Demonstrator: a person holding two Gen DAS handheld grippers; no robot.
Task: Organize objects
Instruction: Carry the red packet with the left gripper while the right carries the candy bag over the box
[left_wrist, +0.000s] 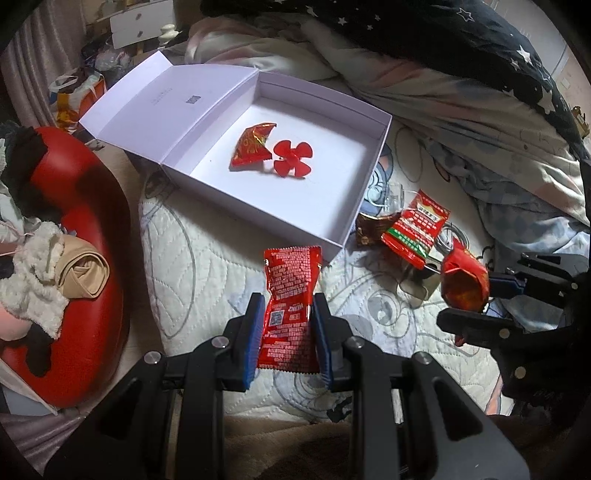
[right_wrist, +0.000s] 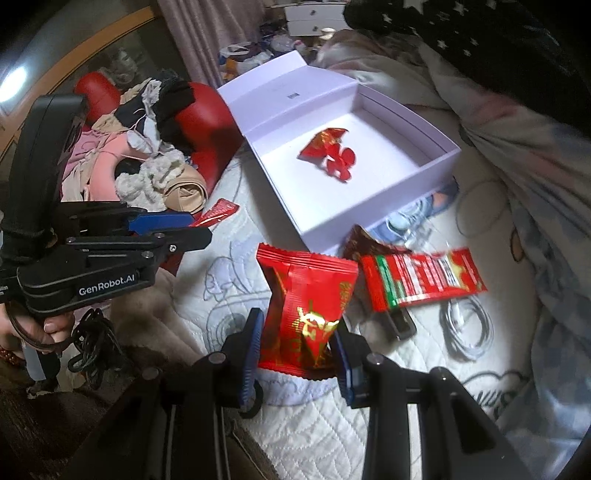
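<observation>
My left gripper is shut on a red ketchup packet, held above the quilt just in front of the open white box. In the box lie a red candy wrapper and a red plastic propeller. My right gripper is shut on a red and gold candy packet; it also shows in the left wrist view at the right. A red and green packet and a brown wrapper lie on the quilt near the box's corner.
A red cushion piled with clothes sits at the left. A white cable and a small dark metal item lie on the quilt at the right. Rumpled bedding rises behind the box.
</observation>
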